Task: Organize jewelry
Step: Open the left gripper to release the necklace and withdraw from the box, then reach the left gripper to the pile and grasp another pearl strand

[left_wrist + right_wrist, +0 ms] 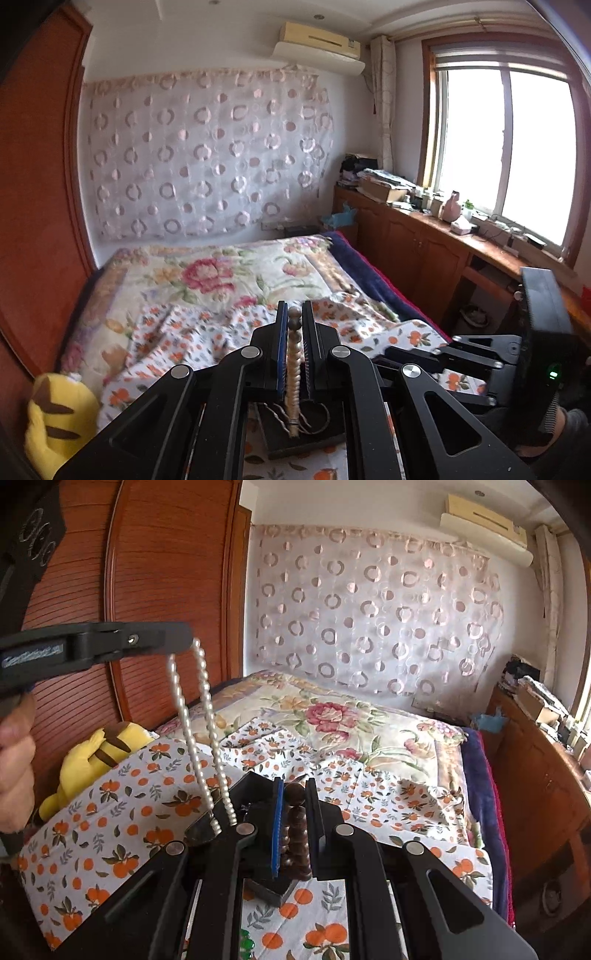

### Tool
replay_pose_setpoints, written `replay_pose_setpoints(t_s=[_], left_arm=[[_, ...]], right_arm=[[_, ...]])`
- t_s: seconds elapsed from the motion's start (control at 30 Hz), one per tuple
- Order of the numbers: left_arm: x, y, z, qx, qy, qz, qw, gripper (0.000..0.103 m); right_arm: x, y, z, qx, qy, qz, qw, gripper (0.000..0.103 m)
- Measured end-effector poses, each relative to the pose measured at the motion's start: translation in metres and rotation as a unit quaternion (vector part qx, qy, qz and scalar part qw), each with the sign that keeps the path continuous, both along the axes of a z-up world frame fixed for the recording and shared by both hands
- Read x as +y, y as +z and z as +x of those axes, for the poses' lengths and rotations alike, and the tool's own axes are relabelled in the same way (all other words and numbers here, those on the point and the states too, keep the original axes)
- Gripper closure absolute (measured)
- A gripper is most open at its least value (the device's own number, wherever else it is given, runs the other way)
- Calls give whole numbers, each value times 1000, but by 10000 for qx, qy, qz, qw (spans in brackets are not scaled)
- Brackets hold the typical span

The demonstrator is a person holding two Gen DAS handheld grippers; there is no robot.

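Note:
My left gripper [294,308] is shut on a white pearl necklace [293,365], held up over the bed. In the right wrist view the left gripper [181,637] shows at upper left, and the pearl necklace [201,738] hangs from it in two strands down to a black jewelry tray [255,786]. My right gripper [294,786] is shut on a brown bead bracelet [297,830] above that tray. The tray also shows below the left gripper [306,439], with thin metal bangles [314,421] lying on it.
The bed has an orange-print sheet [122,812] and a floral blanket [221,277]. A yellow plush toy [96,760] lies at the left by the wooden wardrobe [147,572]. Wooden cabinets [424,243] with clutter run along the window side. Green beads [245,943] lie on the sheet.

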State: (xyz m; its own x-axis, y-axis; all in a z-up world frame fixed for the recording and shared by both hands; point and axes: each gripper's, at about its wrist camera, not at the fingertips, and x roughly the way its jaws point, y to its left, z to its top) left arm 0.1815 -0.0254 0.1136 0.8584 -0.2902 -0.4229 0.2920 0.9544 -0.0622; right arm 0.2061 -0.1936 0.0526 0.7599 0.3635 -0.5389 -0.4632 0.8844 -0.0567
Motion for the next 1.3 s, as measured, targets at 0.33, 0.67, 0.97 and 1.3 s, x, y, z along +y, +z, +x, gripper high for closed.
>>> replay_pose_setpoints(t_s=[0.33,0.67,0.97,1.3], left_arm=[[6,-12,-18,64,30,192,9998,92],[14,-61,-42,464,-95,396,9981,91],[26,-116,-66,974,-162,576,9935,91],[42,-169,-96,1570,-180,678,9851,78]], right_arm=[[9,-27,24,358,-29,116,9993,90],[-4,-40,6,468,-65,127,9988,78],[-22,-79,-46,877,230,122,9958,78],[-19,-129,-86,1438,464,-44,9885,78]])
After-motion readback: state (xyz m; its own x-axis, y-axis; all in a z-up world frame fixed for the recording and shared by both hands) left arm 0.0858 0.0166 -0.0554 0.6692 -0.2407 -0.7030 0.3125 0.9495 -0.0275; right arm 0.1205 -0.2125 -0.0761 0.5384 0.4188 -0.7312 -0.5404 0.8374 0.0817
